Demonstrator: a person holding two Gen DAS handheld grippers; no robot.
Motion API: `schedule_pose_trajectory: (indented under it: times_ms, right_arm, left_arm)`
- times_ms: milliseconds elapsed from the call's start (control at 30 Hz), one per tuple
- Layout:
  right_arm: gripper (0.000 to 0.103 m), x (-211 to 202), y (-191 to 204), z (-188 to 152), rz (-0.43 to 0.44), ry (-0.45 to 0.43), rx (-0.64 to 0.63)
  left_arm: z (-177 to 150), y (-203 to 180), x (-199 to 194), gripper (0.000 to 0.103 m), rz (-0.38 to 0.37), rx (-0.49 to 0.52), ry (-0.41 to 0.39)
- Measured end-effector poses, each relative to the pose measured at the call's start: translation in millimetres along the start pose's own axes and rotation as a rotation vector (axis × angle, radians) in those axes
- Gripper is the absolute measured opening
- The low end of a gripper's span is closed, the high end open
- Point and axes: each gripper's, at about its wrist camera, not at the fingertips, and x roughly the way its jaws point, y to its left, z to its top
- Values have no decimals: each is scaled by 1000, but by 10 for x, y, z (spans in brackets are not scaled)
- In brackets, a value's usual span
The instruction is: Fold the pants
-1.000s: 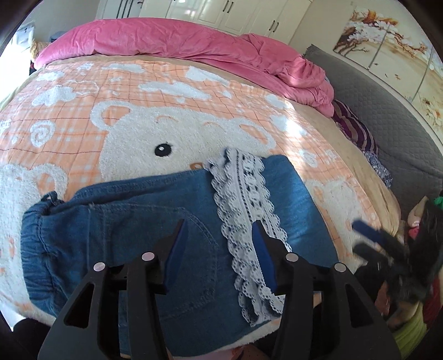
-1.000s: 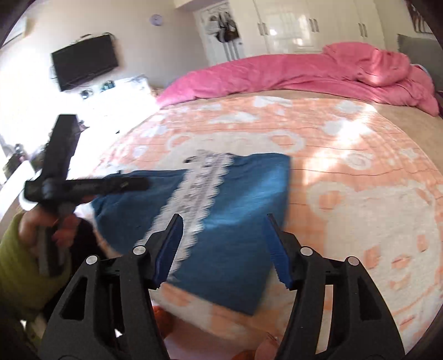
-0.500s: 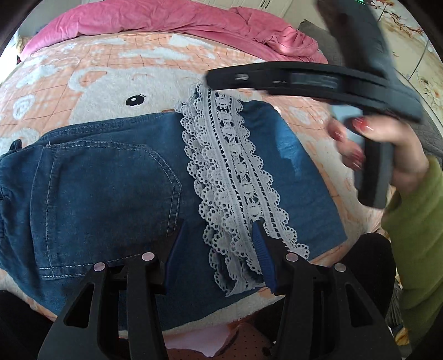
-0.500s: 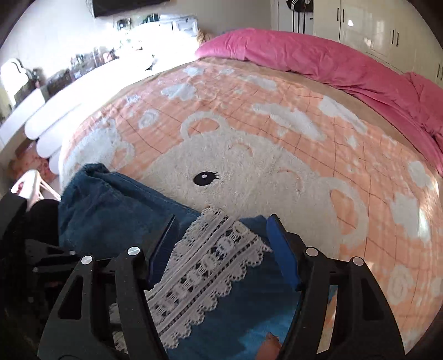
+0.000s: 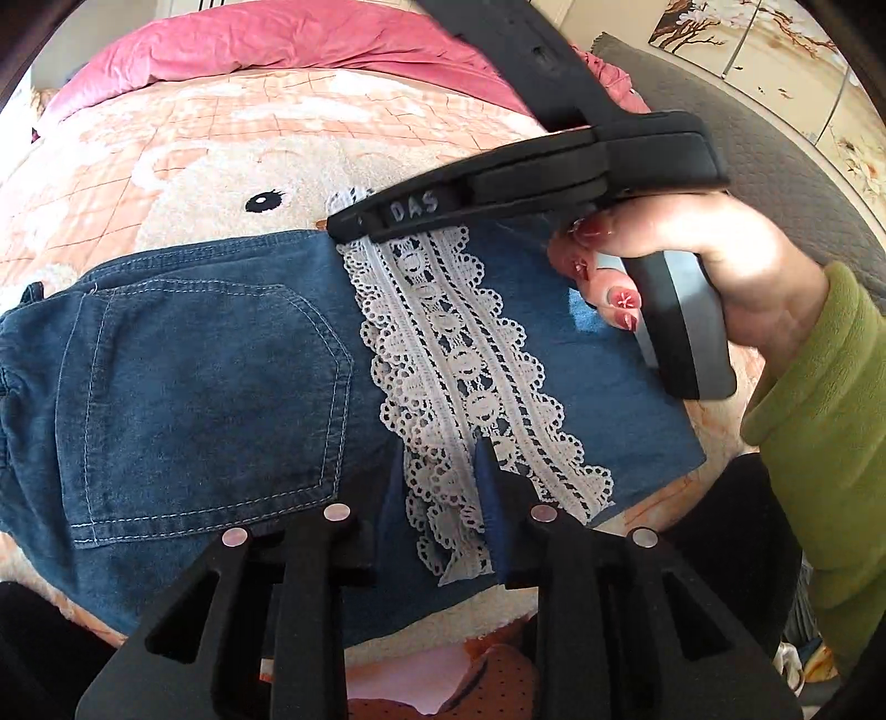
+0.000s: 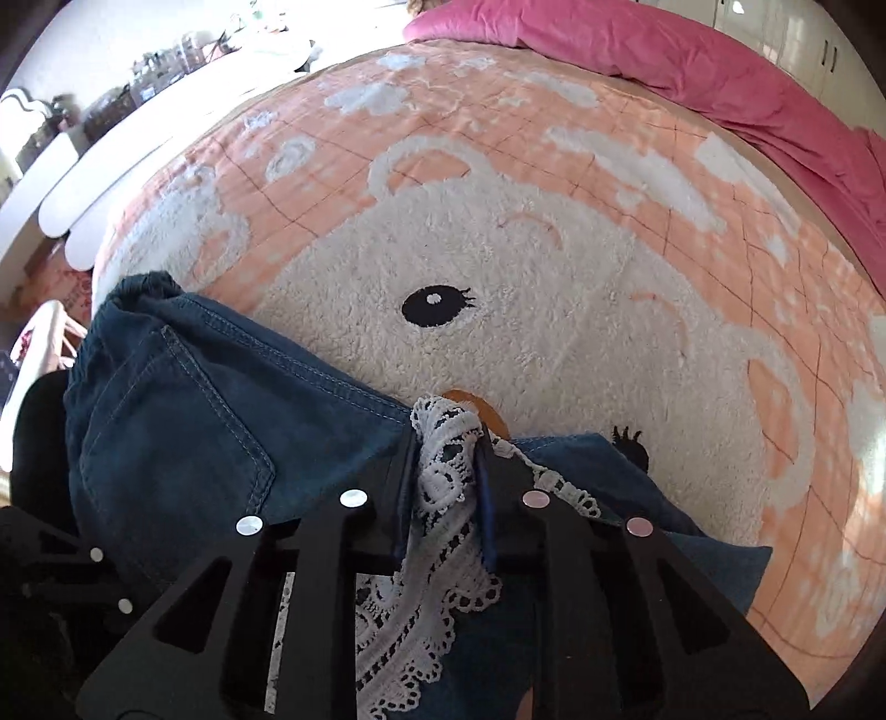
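Note:
Folded blue denim pants (image 5: 210,376) lie on the bed, a back pocket up and a white lace hem (image 5: 459,365) running across them. My left gripper (image 5: 440,459) sits at the near end of the lace, jaws closing, with the lace pinched between the blue pads. My right gripper (image 5: 343,227), held by a hand (image 5: 720,266) in a green sleeve, reaches over to the far end of the lace. In the right wrist view the right gripper (image 6: 446,459) has its jaws closing on a bunched-up tuft of lace (image 6: 437,581) at the edge of the pants (image 6: 183,421).
The pants rest on an orange and white bear blanket (image 5: 221,166) near the bed's front edge. A pink duvet (image 5: 288,44) is heaped at the far side. A grey padded surface (image 5: 775,138) lies to the right, and white furniture (image 6: 111,166) stands beyond the bed's left side.
The right gripper swung in from the right side to the far end of the lace. The left gripper dropped closer to the near end. Both jaws narrowed from wide apart onto the lace.

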Motion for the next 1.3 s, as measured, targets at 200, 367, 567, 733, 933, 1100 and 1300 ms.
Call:
schedule_pose_trajectory:
  times_ms: [200, 367, 567, 733, 933, 1100, 1300]
  right_arm:
    - [42, -666, -163, -295, -52, -185, 79]
    - [44, -830, -157, -769, -158, -155, 56]
    - [52, -460, -425, -1139, -231, -42, 185]
    - [54, -536, -426, -1165, -229, -77, 210]
    - [67, -935, -269, -1126, -164, -214, 232]
    - [75, -1118, -166, -1119, -159, -250, 249]
    - [83, -1293, -53, -1084, -179, -279, 253]
  left_arm:
    - [0, 12, 10, 27, -3, -7, 1]
    - [8, -2, 16, 28, 9, -5, 1]
    - [-16, -92, 41, 31, 41, 3, -1]
    - [-25, -86, -28, 35, 50, -20, -8]
    - [-76, -31, -281, 36, 51, -40, -54]
    - [-64, 6, -529, 47, 86, -48, -104]
    - [-44, 8, -728, 53, 113, -56, -139]
